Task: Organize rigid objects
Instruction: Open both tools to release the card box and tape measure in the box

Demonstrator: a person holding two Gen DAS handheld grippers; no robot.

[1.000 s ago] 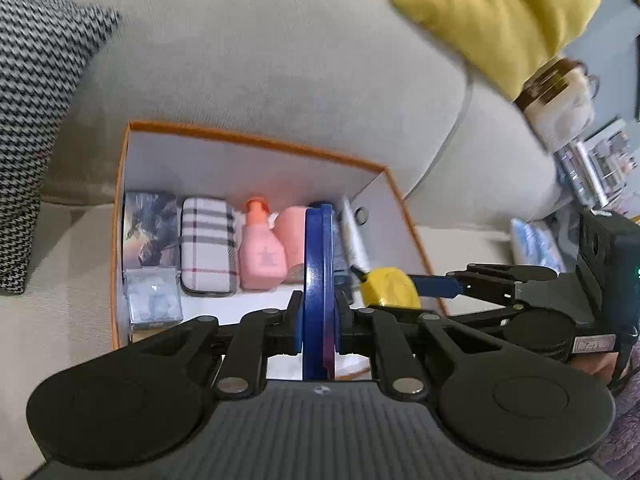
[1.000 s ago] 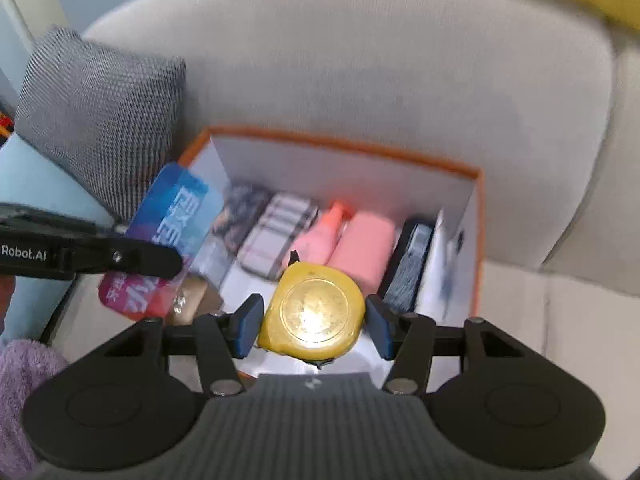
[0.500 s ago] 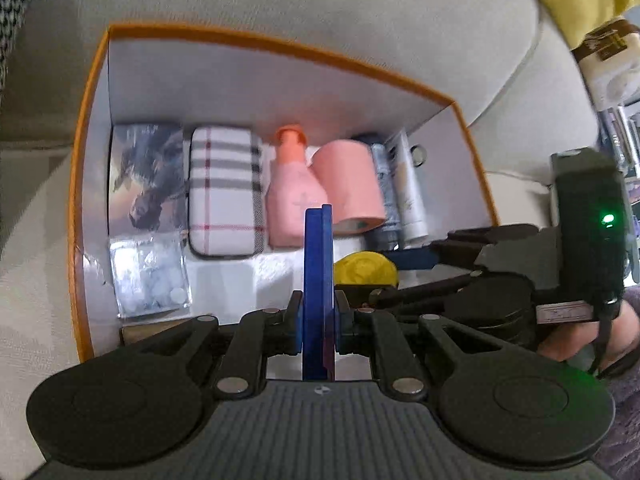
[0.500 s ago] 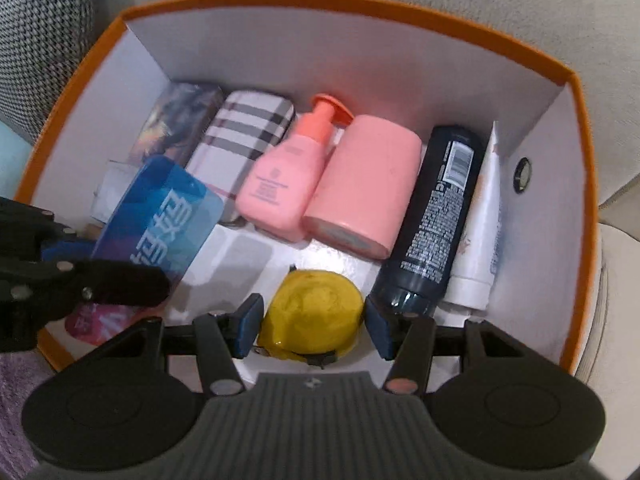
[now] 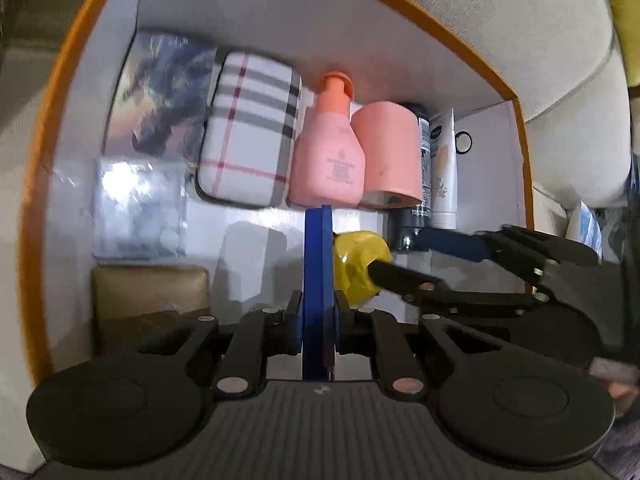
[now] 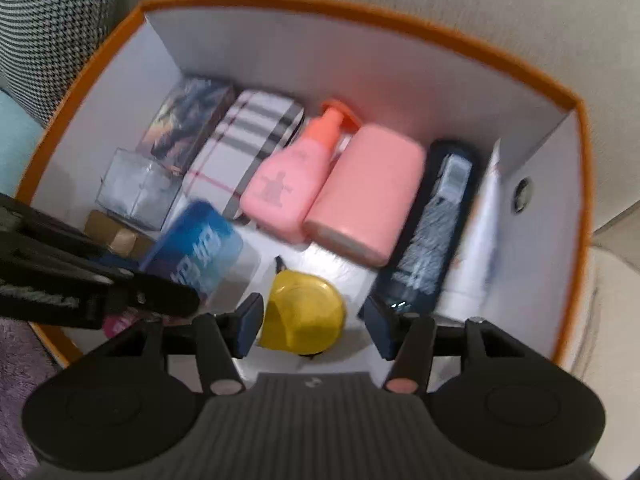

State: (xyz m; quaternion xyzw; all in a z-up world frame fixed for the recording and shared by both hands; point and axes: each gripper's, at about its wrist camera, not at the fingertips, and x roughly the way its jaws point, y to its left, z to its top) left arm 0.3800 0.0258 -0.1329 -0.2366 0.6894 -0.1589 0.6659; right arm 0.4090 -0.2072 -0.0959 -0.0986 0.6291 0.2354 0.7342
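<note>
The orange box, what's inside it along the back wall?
In the orange box, left to right: a dark printed box, a plaid case, a pink pump bottle, a pink container, a dark bottle, a white tube. Anything beneath them is hidden.

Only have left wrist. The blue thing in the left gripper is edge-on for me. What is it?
Observer: A flat blue packet with white lettering on its face, pinched in the left gripper.
Operator: The dark bottle is mostly hidden behind the pink tub. How does it lie?
Observer: The dark bottle lies flat, its whole length showing, between the pink tub and a white tube.
Operator: Anything outside the box, far left?
Observer: A houndstooth cushion sits by that corner of the box.
</note>
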